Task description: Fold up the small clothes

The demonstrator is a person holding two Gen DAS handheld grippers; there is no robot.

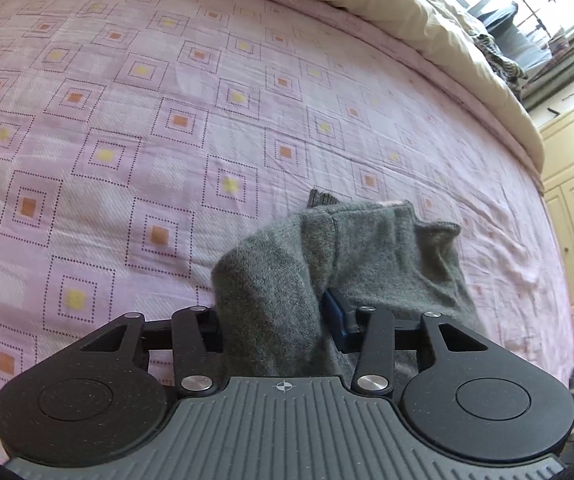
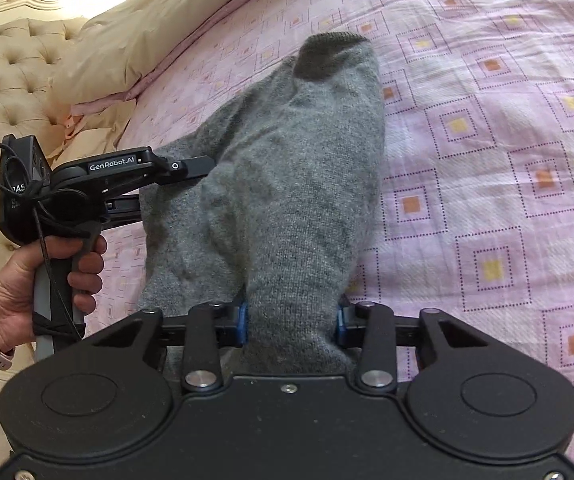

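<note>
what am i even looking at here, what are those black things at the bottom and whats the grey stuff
Each picture comes from a camera mounted on a hand-held gripper, looking forward along its two fingers; no robot arm is involved. The black plates at the bottom are the grippers' own bodies. One view is from the left gripper, the other from the right gripper. The right view also shows the left gripper from the side, held by a person's hand. The grey stuff is a knitted sock with a darker toe, clamped by both grippers above a bed with a pink patterned sheet and a cream duvet.

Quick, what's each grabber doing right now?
Left gripper: shut on the grey sock.
Right gripper: shut on the same grey sock.
</note>
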